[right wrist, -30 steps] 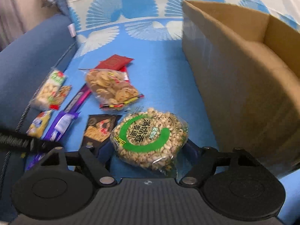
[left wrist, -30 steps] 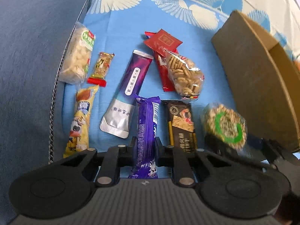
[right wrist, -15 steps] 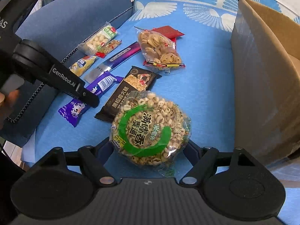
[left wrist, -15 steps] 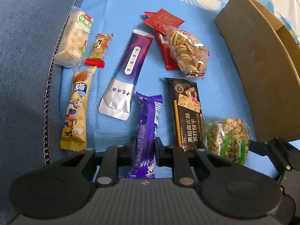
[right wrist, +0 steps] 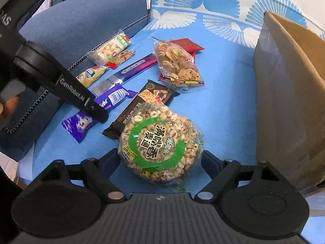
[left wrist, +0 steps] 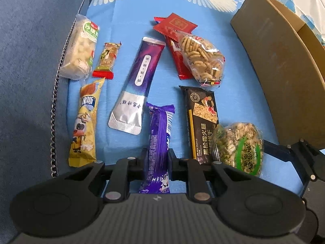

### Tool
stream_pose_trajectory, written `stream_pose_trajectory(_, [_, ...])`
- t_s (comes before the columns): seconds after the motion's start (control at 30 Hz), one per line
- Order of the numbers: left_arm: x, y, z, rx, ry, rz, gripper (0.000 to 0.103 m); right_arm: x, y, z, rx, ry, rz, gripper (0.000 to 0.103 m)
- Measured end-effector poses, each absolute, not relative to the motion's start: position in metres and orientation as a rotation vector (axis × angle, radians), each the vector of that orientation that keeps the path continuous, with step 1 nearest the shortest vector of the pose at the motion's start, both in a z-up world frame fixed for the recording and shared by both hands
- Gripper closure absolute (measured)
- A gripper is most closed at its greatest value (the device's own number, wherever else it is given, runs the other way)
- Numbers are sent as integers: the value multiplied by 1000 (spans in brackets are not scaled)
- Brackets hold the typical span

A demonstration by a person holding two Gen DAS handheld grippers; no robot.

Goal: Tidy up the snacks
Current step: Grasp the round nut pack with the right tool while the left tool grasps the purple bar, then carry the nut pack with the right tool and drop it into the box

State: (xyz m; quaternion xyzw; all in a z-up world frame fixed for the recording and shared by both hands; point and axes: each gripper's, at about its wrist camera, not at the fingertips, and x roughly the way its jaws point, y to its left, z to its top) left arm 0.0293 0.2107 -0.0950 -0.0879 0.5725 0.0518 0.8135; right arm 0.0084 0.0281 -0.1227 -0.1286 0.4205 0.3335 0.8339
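Observation:
My left gripper [left wrist: 157, 160] is shut on a purple snack bar [left wrist: 159, 142], also seen in the right wrist view [right wrist: 95, 111], and holds it above the blue cloth. My right gripper [right wrist: 160, 158] is shut on a round puffed-grain cake with a green label [right wrist: 158, 144], also seen in the left wrist view [left wrist: 239, 148]. An open cardboard box [right wrist: 290, 93] stands on the right, also in the left wrist view [left wrist: 284, 61]. Other snacks lie on the cloth: a black cracker pack [left wrist: 202, 120], a bag of small biscuits [left wrist: 201, 59], a long purple-silver sachet [left wrist: 138, 85].
A yellow bar [left wrist: 85, 122], a pale puffed bar [left wrist: 80, 46], a small red-ended bar [left wrist: 106, 61] and red packets [left wrist: 174, 25] lie at the left and back. A blue sofa arm [left wrist: 30, 61] with a zipper chain [left wrist: 53, 111] borders the cloth on the left.
Both grippers have lifted and pulled back with their snacks. The purple bar and the round grain cake now hang above the cloth, and the view of the row of snacks has widened.

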Motion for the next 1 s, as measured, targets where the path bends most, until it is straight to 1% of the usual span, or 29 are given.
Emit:
stream_pose_trajectory(0.03, [29, 211, -93, -190, 1213, 110, 84, 7, 28, -122, -276, 881, 706, 21])
stream_pose_trajectory(0.07, [28, 211, -91, -194, 1205, 110, 84, 6, 28, -121, -282, 871, 706, 27])
stream_pose_trajectory(0.17, [27, 212, -83, -216, 1161, 105, 84, 3, 26, -116, -285, 841, 708, 29])
stream_pose_trajectory(0.43, [31, 212, -68, -255, 1071, 110, 84, -2, 15, -99, -256, 743, 717, 30])
stream_pose_trajectory(0.7, [32, 214, -46, -267, 933, 149, 84, -9, 0, -78, -220, 621, 750, 31])
stream_pose_trajectory(1.0, [28, 207, -13, -262, 741, 175, 84, -7, -24, -31, -116, 498, 784, 31])
